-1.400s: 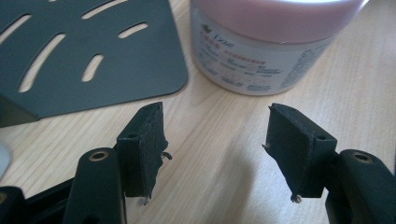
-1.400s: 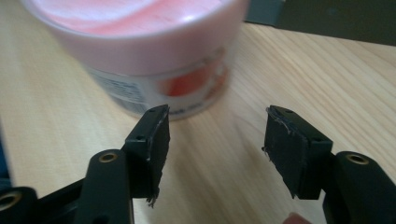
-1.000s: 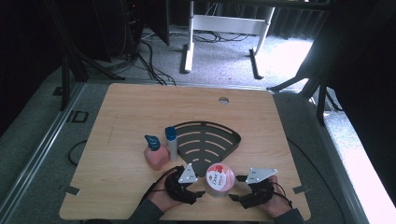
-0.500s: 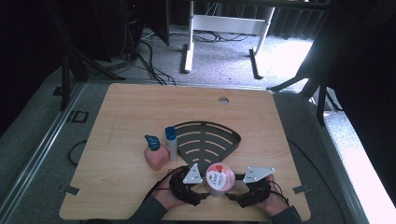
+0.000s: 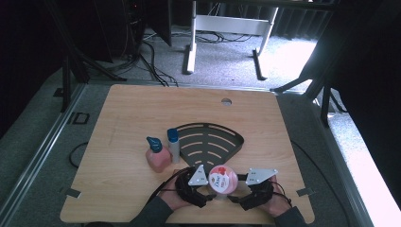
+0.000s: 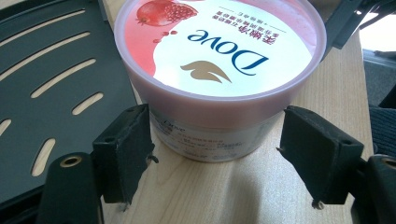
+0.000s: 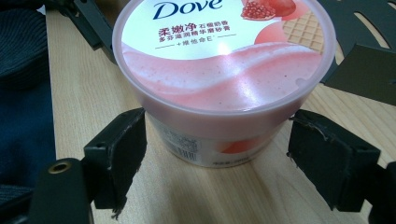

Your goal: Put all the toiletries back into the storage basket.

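**Dove tub stands between both tools, jaws spread**

I see the Dove tub [image 5: 222,179] upright on the bench [image 5: 142,113], near its front edge, just in front of the black slotted tray [image 5: 208,142]. It sits between my two tools — the left tool [image 5: 204,188] comes at it from one side and the right tool [image 5: 241,189] from the other, both low over the wood.

In the left gripper view the tub [image 6: 219,70] fills the space ahead of the jaws; its lower wall lies between the two pads [image 6: 123,154]. The left pad stands right at the label, so close that I cannot tell whether it brushes it, and the right pad stands clear with wood showing in the gap. In the right gripper view the tub [image 7: 224,79] again sits between the pads [image 7: 116,154], one pad just beside the wall, the other apart from it.

Against the frame a second ago, the tub is on the same spot and my hands have barely shifted. Both tools have just been opening, with the tub between the jaws — now they stand wide apart and clamp nothing.

To the left of the tray stand a pink pump bottle [image 5: 157,156] and a slim bottle with a blue cap [image 5: 173,145], close together.
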Action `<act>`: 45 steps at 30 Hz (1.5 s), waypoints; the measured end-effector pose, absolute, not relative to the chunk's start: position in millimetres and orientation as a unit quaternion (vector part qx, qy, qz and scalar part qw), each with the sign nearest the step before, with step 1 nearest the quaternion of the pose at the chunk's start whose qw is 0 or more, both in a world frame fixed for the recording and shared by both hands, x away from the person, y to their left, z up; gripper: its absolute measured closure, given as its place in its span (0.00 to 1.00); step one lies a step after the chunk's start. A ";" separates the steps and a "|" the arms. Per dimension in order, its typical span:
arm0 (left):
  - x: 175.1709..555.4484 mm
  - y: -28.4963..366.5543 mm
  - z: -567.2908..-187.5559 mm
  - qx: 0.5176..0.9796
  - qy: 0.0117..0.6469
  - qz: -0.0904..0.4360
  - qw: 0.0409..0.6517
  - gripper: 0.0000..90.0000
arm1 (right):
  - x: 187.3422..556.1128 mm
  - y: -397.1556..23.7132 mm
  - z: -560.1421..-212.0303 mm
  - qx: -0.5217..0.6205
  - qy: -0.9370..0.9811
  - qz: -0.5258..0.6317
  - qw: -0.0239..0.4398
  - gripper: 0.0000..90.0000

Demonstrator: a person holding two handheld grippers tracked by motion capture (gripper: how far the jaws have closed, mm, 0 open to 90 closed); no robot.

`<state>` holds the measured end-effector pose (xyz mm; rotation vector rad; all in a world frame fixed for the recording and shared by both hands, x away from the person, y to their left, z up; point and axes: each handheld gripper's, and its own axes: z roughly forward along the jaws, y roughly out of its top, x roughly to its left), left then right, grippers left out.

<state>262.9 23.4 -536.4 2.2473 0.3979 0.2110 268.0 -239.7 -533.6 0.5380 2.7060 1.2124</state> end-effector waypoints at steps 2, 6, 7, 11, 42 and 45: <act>262.5 22.7 -536.3 0.893 0.160 0.085 0.411 0.28 | 267.8 -239.3 -533.1 0.177 0.897 0.399 0.067 0.22; 261.0 22.1 -534.4 0.893 0.159 0.091 0.411 0.28 | 267.6 -239.7 -530.3 0.175 0.897 0.401 0.070 0.22; 261.0 22.0 -534.5 0.893 0.159 0.092 0.411 0.28 | 267.8 -239.3 -529.7 0.171 0.898 0.399 0.072 0.22; 260.4 21.7 -534.6 0.893 0.160 0.094 0.411 0.28 | 266.9 -238.3 -528.7 0.171 0.899 0.396 0.077 0.22; 255.7 18.2 -529.4 0.892 0.171 0.094 0.409 0.28 | 263.4 -237.4 -524.4 0.169 0.902 0.388 0.084 0.21; 254.9 17.2 -527.5 0.892 0.171 0.098 0.407 0.28 | 263.6 -238.3 -523.8 0.167 0.902 0.390 0.083 0.21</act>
